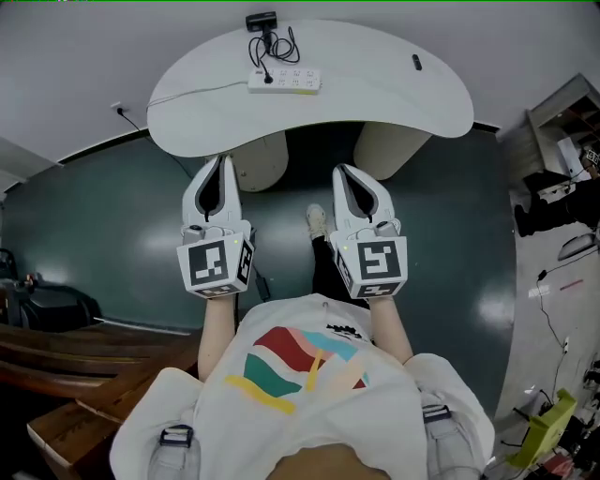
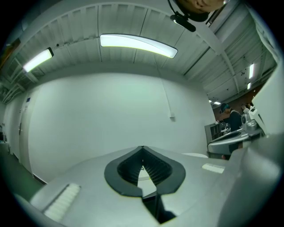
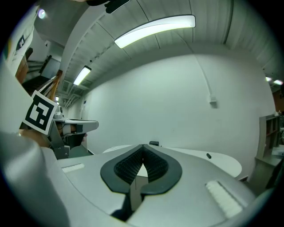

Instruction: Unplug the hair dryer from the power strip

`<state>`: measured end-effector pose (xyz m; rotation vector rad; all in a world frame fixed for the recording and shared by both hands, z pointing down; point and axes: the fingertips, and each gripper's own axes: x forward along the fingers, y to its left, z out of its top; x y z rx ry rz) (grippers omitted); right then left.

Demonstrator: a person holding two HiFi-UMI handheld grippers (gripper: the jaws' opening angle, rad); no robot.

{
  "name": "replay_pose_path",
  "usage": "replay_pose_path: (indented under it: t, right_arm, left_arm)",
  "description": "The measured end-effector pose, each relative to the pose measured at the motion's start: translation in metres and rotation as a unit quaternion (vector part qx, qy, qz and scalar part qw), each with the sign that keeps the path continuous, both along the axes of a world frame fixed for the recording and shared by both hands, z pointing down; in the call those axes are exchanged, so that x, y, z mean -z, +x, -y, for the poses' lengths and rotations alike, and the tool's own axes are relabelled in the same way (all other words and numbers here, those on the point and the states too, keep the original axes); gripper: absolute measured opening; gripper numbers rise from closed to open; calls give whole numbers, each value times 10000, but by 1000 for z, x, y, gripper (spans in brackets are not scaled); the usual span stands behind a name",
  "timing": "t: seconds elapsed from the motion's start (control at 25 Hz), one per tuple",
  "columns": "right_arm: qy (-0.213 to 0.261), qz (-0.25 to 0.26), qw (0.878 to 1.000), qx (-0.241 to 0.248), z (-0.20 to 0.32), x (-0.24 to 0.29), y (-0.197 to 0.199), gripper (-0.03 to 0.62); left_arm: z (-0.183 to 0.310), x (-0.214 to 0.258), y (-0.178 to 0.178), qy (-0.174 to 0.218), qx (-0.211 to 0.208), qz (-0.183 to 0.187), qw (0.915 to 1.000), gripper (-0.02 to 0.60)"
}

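Two bare forearms reach straight out from the person's white shirt point(image 1: 300, 394), side by side and level. Each hand carries one gripper with one marker cube at its back: the left cube point(image 1: 217, 265) and the right cube point(image 1: 375, 267). The left gripper point(image 1: 222, 161) and right gripper point(image 1: 340, 172) point ahead toward the table, near each other but apart, over the dark floor. In the left gripper view the left gripper point(image 2: 142, 153) has its jaws pressed together at the tips, with nothing between them. The right gripper point(image 3: 143, 150) is the same, closed and empty.

One shoe point(image 1: 317, 220) shows between them, lower down. Beyond stand two cream table legs point(image 1: 261, 159), then one white curved table point(image 1: 375, 103), well apart from both grippers. On it lies one white strip point(image 1: 284, 82) with a black plug point(image 1: 267, 77) in its left end. The looped cord point(image 1: 275, 44) runs up to one black dryer point(image 1: 262, 20) at the far edge. One small dark item point(image 1: 416, 62) lies to the right.
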<state>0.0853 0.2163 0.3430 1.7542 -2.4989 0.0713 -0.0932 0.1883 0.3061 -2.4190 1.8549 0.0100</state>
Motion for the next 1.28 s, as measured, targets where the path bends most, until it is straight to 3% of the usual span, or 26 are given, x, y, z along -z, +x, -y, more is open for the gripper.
replay_pose_path:
  t: [0.24, 0.56, 0.8, 0.96, 1.28]
  right_arm:
    - [-123, -45, 9997, 226, 137, -1, 18, 12]
    - [-231, -108, 9956, 906, 292, 2, 0, 12]
    - [-280, -148, 9912, 1282, 335, 9, -27, 12]
    - [-262, -64, 9929, 1157, 354, 13, -31, 12]
    - [-346, 19, 9950, 932, 369, 11, -40, 12]
  left_arm:
    - [130, 2, 10, 64, 132, -10, 9999, 0]
    - [267, 2, 6, -68, 362, -36, 9993, 0]
    - [308, -13, 0, -494, 250, 265, 9981, 0]
    - [330, -18, -1, -557, -61, 631, 9964, 0]
    - [350, -27, -6, -734, -525, 816, 9926, 0]
